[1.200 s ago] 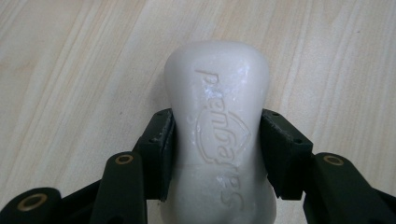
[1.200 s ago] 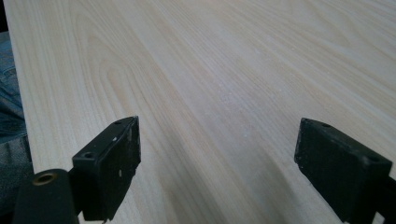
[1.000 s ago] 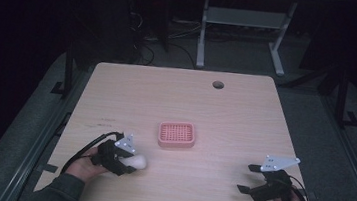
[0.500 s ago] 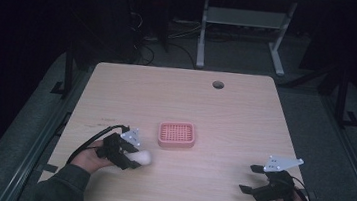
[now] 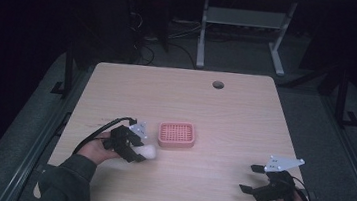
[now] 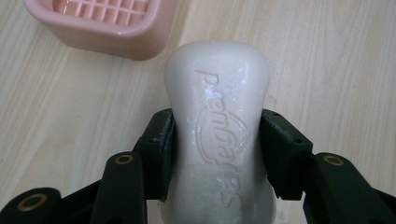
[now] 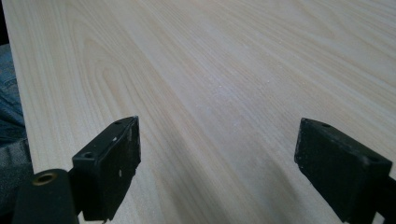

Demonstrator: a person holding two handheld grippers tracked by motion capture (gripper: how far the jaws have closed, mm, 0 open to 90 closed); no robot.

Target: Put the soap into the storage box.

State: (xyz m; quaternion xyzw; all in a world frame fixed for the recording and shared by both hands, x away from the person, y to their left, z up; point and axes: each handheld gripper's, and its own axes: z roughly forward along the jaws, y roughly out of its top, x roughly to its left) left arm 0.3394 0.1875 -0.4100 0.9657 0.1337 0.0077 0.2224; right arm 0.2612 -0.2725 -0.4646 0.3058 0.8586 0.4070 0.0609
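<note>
Left gripper [image 5: 137, 149] clamps white waisted soap bar [image 6: 217, 121] just left of pink slotted plastic soap dish [image 5: 177, 134]. Right gripper [image 7: 217, 163] unclenched, empty, near right table edge. Risk: slick soap squirts from pads; bar catches dish rim.

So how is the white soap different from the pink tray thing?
The soap is white, smooth and solid, with letters pressed into it; the soap dish is pink with a grid of little slots. The soap is clamped in the left tongs, while the dish sits free on the table, close by but not touching the soap. In the high view the soap looks smaller than the dish. Both have rounded corners.
</note>
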